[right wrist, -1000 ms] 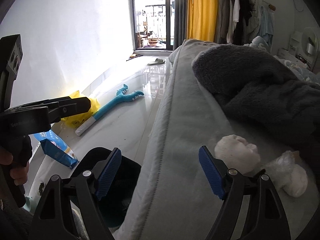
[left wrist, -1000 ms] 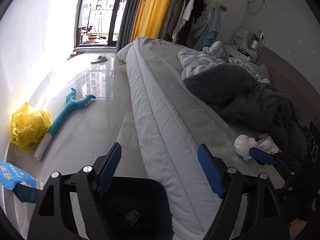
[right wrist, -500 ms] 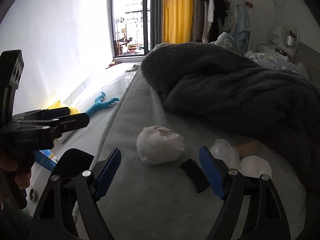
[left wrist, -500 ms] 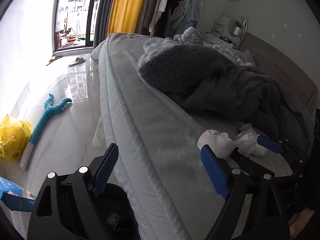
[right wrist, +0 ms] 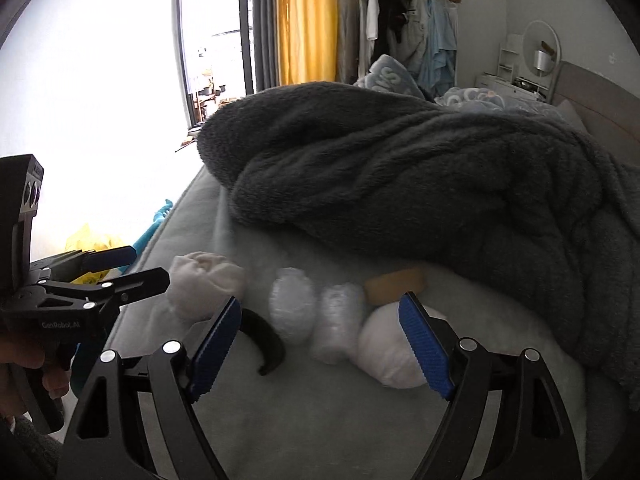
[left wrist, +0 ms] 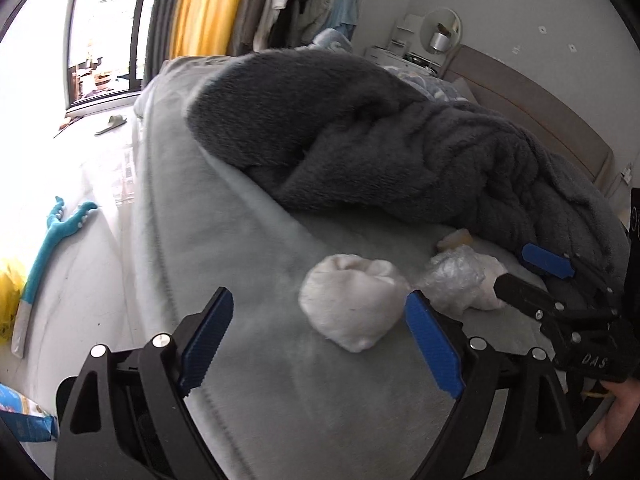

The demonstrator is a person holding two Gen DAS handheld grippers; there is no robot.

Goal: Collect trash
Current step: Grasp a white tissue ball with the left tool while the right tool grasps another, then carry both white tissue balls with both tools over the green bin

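The left claw [left wrist: 318, 344] has its jaws wide apart, having just been opening, and nothing is between them; the white crumpled wad [left wrist: 352, 304] lies on the bed [left wrist: 248, 240] just beyond its tips. The right claw [right wrist: 320, 342] is also apart and empty, above a black curved piece [right wrist: 266, 344], two bubble-wrap bundles [right wrist: 292, 304] and a white ball [right wrist: 384, 344]. A little farther lies a tan piece [right wrist: 396, 282], at the edge of the dark grey blanket [right wrist: 400, 168]. Far behind hangs a yellow curtain [right wrist: 306, 20].
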